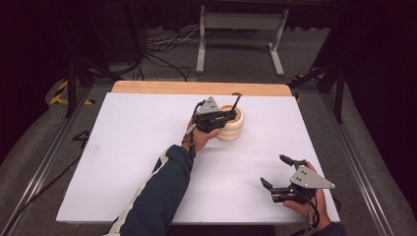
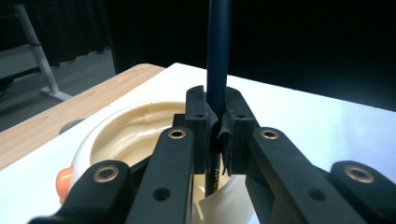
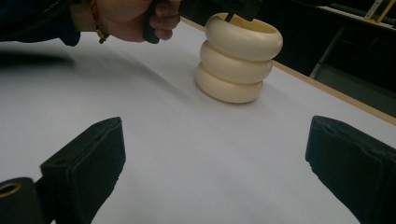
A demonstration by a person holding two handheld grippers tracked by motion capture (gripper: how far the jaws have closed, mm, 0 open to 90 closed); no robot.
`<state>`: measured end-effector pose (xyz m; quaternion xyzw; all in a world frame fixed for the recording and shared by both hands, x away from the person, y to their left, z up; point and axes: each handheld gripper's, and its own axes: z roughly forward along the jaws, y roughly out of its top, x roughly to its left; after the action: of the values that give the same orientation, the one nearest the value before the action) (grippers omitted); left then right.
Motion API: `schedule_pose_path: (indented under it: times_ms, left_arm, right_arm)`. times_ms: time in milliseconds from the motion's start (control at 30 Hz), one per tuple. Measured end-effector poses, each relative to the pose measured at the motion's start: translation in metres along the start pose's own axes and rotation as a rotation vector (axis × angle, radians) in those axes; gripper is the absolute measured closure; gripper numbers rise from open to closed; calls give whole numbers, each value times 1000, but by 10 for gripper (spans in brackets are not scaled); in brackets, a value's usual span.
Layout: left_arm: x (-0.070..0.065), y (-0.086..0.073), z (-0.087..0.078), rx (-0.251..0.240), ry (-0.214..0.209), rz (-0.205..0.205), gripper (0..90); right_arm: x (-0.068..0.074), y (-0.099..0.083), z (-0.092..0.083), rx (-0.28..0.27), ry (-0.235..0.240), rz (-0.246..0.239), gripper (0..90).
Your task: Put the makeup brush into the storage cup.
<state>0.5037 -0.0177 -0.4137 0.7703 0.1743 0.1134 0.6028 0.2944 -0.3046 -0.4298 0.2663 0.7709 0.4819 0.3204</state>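
- Here, the left gripper [image 2: 217, 126] has its fingers [image 2: 196, 116] pinched tight on a dark pen [image 2: 218, 51], which stands upright with its lower end inside the cream holder [image 2: 116, 135].
- The holder [image 1: 232, 124], shaped like three stacked rings, stands on the white worktop [image 1: 137, 147] toward the far middle, near the wooden far edge [image 1: 162, 87].
- The right gripper [image 1: 279, 172] rests near the worktop's near right corner, its fingers [image 3: 88, 163] spread wide with nothing between them, well apart from the holder.
- Bare white worktop lies to the left and between the two grippers.
- The left gripper view shows the holder's hollow inside and an orange spot at its side; the right gripper view shows its ringed outer wall [image 3: 236, 58] and the left hand [image 3: 126, 18].
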Motion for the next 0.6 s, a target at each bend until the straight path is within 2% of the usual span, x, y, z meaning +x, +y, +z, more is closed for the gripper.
schedule_pose_path:
  times_ms: [367,433,567,600]
  left_arm:
    - [1,1,-1,4,20,6,791]
    - [1,1,-2,-11,17,-4,789]
    - [1,3,-4,-15,26,10,771]
    - [1,4,-5,-22,33,7,650]
  right_arm:
    - [1,-1,2,15,-2,-10,56]
    - [0,-1,2,15,-3,-8,56]
    - [0,-1,2,15,0,-7,56]
    - [0,-1,2,19,0,-9,56]
